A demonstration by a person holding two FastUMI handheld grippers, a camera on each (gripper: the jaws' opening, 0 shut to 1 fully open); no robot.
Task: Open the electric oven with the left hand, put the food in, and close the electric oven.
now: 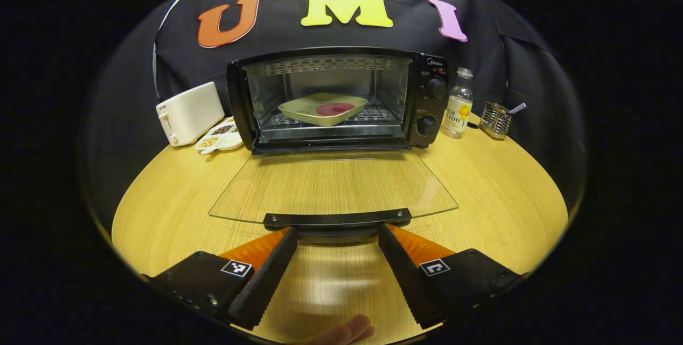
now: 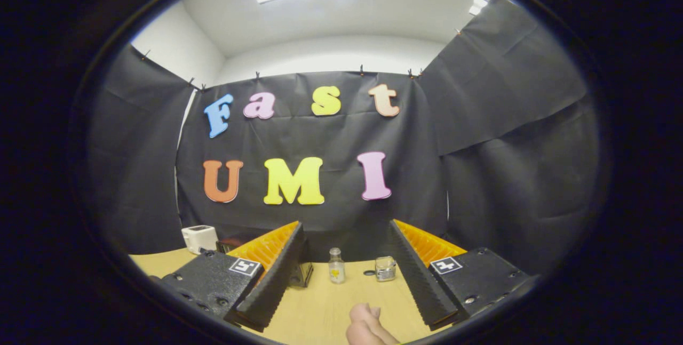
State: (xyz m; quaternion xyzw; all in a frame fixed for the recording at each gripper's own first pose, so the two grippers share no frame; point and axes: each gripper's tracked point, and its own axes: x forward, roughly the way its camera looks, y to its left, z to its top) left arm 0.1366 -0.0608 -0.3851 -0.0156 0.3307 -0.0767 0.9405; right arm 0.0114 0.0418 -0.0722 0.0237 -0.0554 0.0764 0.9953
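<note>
The electric oven, a black box with two round knobs, stands at 12 o'clock on the wood-grain table. Its clear glass door lies folded flat, and the black bar handle sits just beyond the left gripper, whose fingers are spread apart on either side of it. A pale rectangular tray holding reddish food rests on the wire rack. The right gripper is raised, fingers apart, empty.
</note>
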